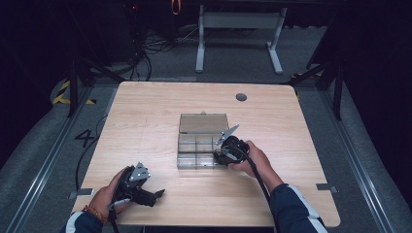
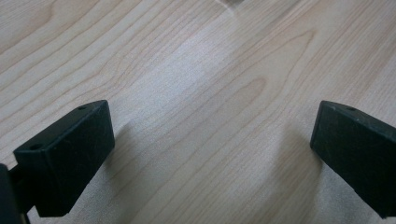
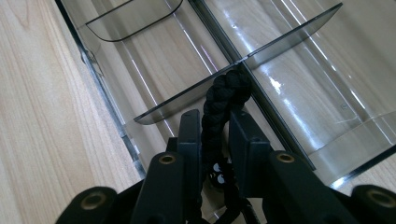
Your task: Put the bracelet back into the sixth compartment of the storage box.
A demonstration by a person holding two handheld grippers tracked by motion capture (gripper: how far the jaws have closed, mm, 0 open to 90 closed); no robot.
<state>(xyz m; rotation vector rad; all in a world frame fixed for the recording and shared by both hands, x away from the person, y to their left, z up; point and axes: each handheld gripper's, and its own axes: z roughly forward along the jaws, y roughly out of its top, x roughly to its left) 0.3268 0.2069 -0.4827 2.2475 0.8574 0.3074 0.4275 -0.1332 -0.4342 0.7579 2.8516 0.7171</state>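
Observation:
A clear plastic compartment box (image 1: 197,145) lies open at mid-table, its lid (image 1: 203,123) folded back flat behind it. My right gripper (image 1: 219,158) reaches into the box's near right corner. In the right gripper view its jaws (image 3: 215,119) sit close against a black braided cord (image 3: 229,91), whose knotted end rests on a clear divider (image 3: 289,37) over a bare compartment. My left gripper (image 1: 158,194) rests near the table's front left edge, jaws wide apart. The left gripper view has bare wood between its fingertips (image 2: 212,149).
The wooden table (image 1: 145,121) has a round cable hole (image 1: 241,97) at the back right. A white table frame (image 1: 238,22) and cables (image 1: 145,48) lie on the floor beyond. Box walls (image 3: 98,79) and dividers surround the right jaws.

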